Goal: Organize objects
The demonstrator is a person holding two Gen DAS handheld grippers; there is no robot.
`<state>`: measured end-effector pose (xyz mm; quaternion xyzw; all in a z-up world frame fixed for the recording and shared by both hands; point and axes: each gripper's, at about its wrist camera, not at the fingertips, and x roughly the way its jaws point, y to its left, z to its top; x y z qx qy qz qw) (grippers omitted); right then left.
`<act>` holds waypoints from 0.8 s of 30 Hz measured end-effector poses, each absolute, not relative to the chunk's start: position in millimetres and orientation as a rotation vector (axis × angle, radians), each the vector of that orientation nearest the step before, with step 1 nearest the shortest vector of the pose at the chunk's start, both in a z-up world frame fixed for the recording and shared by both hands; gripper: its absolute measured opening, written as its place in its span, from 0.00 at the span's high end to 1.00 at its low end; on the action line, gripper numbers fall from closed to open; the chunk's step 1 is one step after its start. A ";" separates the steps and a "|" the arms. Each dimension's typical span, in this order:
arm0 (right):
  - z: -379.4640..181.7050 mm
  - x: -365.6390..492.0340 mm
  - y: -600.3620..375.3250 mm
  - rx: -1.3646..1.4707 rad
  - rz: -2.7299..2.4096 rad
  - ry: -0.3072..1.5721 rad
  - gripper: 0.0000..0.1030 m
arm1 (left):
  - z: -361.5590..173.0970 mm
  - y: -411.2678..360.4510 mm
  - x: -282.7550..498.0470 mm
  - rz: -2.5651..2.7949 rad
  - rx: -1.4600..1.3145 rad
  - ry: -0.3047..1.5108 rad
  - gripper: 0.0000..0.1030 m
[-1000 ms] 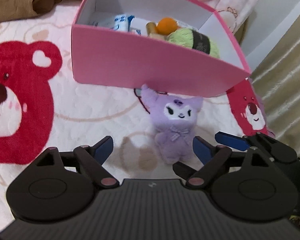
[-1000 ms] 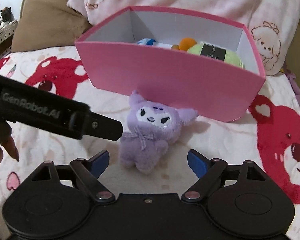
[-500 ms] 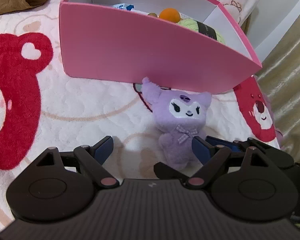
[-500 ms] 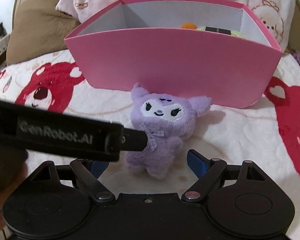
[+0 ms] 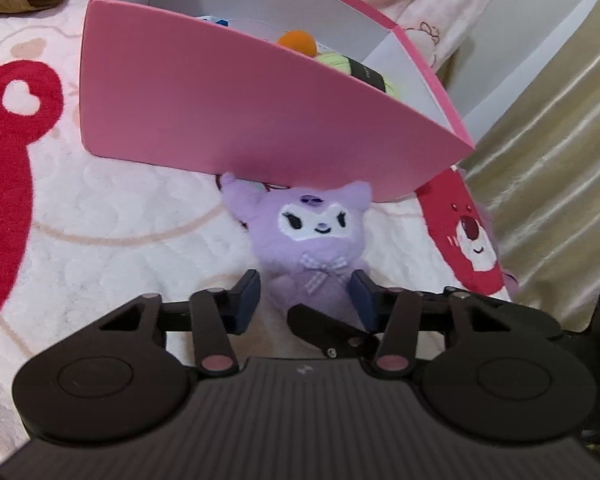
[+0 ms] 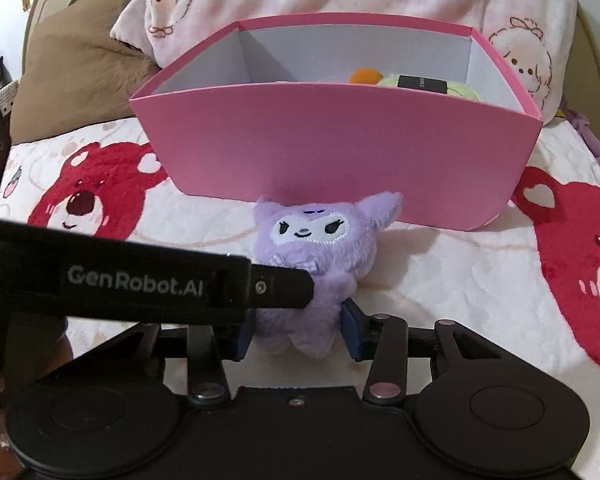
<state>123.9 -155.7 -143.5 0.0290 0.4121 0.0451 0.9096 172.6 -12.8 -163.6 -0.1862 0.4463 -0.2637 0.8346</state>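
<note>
Purple plush [image 5: 314,248] (gingham bow), pink box [image 5: 236,112], red-bear-print cream blanket [image 5: 100,216]

purple plush toy [image 6: 312,276]: fuzzy fleece cloth. pink box [image 6: 340,152]: smooth matt card, white inside. blanket [image 5: 112,216]: quilted soft fleece. left gripper [image 5: 304,300]: matt black plastic. curtain [image 5: 560,140]: satin sheen.

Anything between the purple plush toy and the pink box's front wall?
Nothing: in both wrist views the purple plush toy's ears reach the pink cardboard box's front wall.

Plush toy [image 5: 312,240] lies on the blanket [image 5: 100,216] before the box [image 5: 228,108] — yarn [image 6: 432,84] inside.
</note>
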 end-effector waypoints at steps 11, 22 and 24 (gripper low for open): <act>-155.6 126.3 -154.8 0.084 0.111 0.906 0.53 | -182.2 -13.4 173.5 -0.512 -0.451 1.021 0.53; -134.5 108.8 -147.7 0.053 0.131 0.861 0.53 | -149.7 -17.0 153.6 -0.522 -0.376 1.010 0.61; -124.3 100.7 -145.8 0.043 0.144 0.833 0.53 | -136.2 -15.9 148.4 -0.524 -0.354 0.997 0.61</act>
